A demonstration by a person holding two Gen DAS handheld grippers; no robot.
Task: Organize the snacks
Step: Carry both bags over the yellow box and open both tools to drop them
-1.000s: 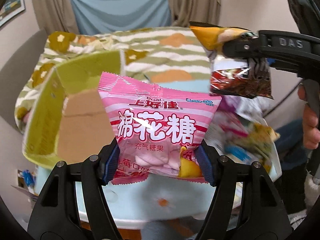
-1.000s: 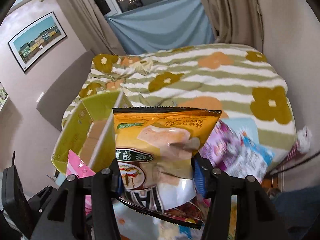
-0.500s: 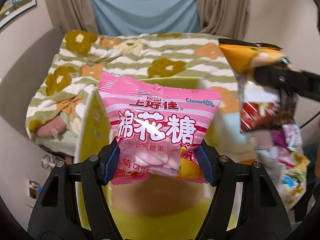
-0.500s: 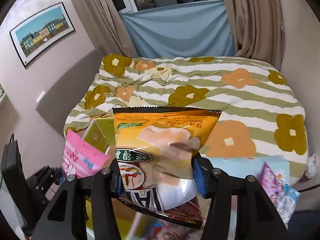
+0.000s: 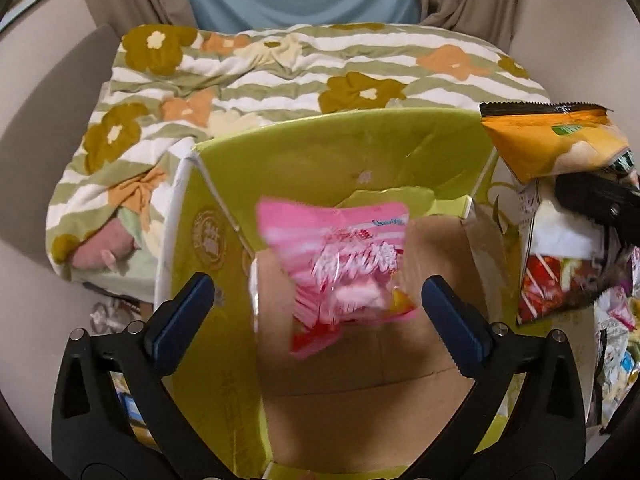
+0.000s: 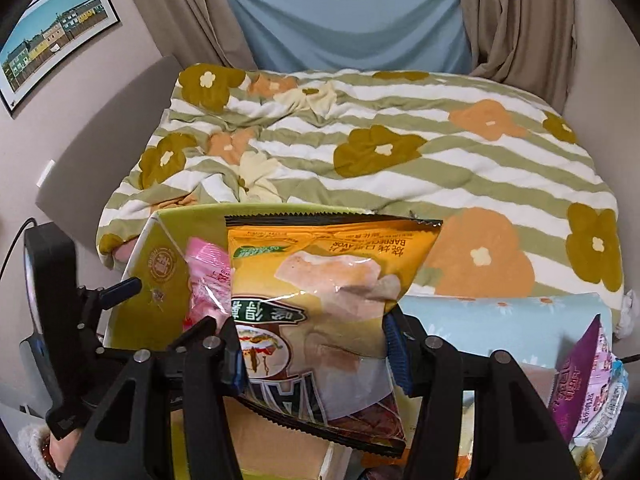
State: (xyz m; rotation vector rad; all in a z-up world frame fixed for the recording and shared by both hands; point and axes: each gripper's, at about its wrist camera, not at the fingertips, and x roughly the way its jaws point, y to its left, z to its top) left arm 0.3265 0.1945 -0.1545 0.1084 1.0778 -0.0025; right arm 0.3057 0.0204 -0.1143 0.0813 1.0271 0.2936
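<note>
Over an open green cardboard box (image 5: 340, 148) with a brown inside, my left gripper (image 5: 316, 296) has its jaws opening wide. A pink marshmallow bag (image 5: 340, 264) hangs blurred and tilted between the blue pads, touching neither of them, above the box's floor. My right gripper (image 6: 314, 344) is shut on an orange barbecue chip bag (image 6: 320, 280), held upright just right of the box (image 6: 160, 272). The chip bag (image 5: 552, 148) also shows at the right edge of the left wrist view. Part of the pink bag (image 6: 204, 276) peeks out behind the chip bag.
A bed with a striped floral quilt (image 6: 380, 152) lies behind the box. Several loose snack packets (image 6: 588, 384) are piled at the right on a light blue cloth (image 6: 480, 320). Curtains (image 6: 516, 20) and a framed picture (image 6: 52, 36) are on the walls.
Both grippers moved left from the snack pile to the green box. The left jaws spread and let go of the pink bag, which tilts and drops. The right grip is unchanged.
</note>
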